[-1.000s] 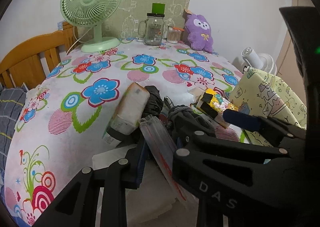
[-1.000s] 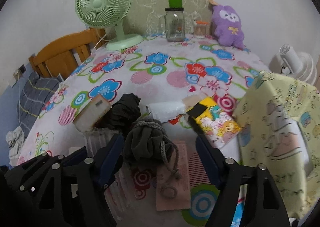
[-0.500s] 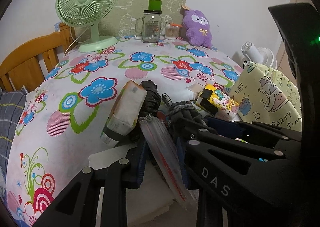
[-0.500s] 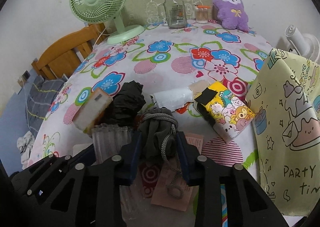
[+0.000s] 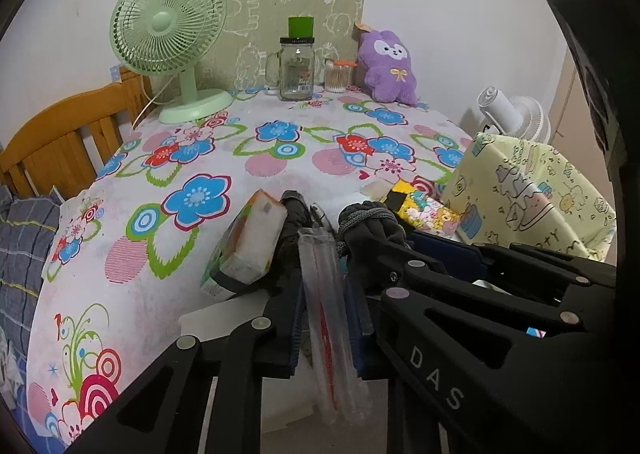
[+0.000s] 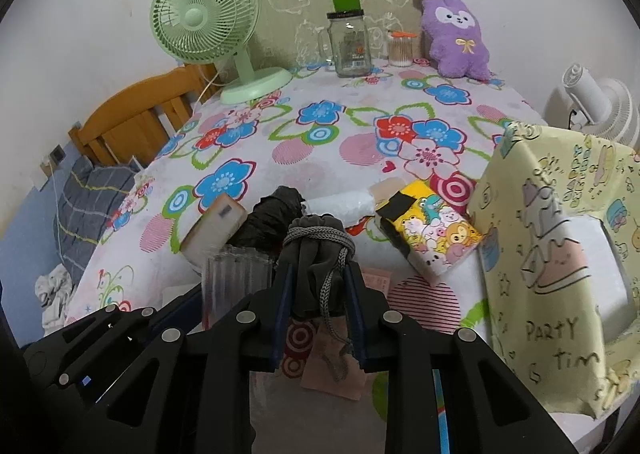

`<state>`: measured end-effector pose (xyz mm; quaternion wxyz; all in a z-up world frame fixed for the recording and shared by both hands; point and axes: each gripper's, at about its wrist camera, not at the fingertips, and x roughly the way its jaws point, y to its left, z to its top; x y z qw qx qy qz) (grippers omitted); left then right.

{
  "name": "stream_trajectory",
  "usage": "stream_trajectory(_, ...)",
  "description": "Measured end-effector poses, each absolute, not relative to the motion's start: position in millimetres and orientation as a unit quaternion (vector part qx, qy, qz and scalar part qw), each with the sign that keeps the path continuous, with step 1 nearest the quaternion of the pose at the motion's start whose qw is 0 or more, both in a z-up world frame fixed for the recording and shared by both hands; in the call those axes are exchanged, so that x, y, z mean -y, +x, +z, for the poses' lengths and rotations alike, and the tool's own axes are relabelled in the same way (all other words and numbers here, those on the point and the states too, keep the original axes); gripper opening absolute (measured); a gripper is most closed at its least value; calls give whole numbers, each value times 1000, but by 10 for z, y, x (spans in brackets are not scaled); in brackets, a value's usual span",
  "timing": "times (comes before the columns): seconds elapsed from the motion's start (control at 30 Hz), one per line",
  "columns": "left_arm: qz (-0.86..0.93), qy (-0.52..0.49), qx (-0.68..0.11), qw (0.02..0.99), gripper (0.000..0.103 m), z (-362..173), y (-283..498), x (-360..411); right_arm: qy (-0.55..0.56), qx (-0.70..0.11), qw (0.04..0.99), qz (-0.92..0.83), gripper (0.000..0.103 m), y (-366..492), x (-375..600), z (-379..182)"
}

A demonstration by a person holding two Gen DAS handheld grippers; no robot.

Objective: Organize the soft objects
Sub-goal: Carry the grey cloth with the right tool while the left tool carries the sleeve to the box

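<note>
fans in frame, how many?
2. A green desk fan stands at the table's far-left corner by the wall. A white fan sits off the right edge, behind the yellow cartoon-print bag. More may be hidden.

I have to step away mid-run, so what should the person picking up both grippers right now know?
Left gripper: shut on a clear ridged plastic bag, held at its edge.
Right gripper: its jaws have just been closing and are now shut on the grey drawstring pouch, cord dangling below.
Nearby on the flowered tablecloth: a black crumpled cloth, a tissue pack leaning on it, a cartoon tissue pack, the yellow party box on the right.
Done: both grips taken.
Left: probably the pouch goes into the bag; the other soft things are not yet sorted.
</note>
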<state>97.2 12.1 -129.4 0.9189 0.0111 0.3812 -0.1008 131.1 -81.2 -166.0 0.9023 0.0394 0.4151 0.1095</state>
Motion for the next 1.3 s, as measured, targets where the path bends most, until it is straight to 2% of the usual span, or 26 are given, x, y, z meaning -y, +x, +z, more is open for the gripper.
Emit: stream_trajectory(1.3,-119,57,-282,950,16,-331,770,439,11,-316,948,41,29,909,1380,-555)
